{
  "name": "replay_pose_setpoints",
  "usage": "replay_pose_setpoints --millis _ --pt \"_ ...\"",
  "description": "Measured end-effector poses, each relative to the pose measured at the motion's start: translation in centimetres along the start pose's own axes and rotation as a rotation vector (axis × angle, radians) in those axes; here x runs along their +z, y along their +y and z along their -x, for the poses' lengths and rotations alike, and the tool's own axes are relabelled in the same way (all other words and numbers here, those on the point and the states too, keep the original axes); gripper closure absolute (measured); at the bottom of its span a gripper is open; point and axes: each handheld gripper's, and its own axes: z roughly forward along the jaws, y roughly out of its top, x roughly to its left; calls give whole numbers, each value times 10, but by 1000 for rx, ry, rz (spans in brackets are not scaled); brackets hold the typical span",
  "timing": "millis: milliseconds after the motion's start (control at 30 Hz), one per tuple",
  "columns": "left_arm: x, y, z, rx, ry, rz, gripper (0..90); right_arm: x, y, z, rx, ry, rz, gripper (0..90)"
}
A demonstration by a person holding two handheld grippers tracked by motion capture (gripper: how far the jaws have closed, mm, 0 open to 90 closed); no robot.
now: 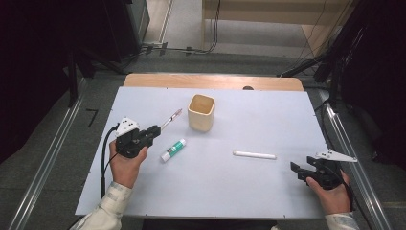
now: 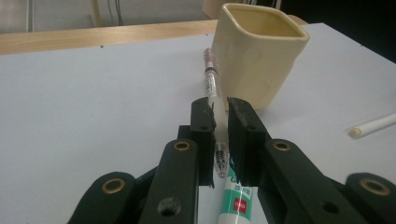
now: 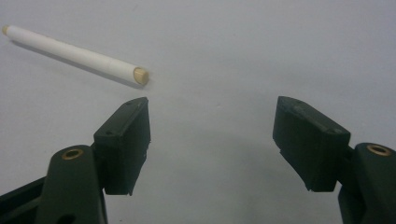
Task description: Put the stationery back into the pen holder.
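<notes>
Left gripper (image 1: 154, 130) clamped on a clear pen (image 2: 212, 88); the 2 jaws pinch its barrel near the tip end, and the rest of the pen juts forward past them. In the high view the pen (image 1: 171, 119) slants toward the cream cup (image 1: 201, 112) and stops short of it; whether it is lifted off the white table sheet (image 1: 268, 120) I cannot tell. Glue stick (image 1: 173, 150) lies just right of the left gripper, flat on the sheet. Right gripper (image 3: 212, 135) sits at the sheet's right edge, jaws well apart, nothing between them. White stick (image 3: 74, 54) lies on the sheet near its left jaw, not touching.
</notes>
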Motion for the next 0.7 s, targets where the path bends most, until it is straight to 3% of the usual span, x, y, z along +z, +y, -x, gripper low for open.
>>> replay_pose_setpoints --millis 700 --pt "1 4 3 -10 -26 15 818 0 0 0 2 -1 1 264"
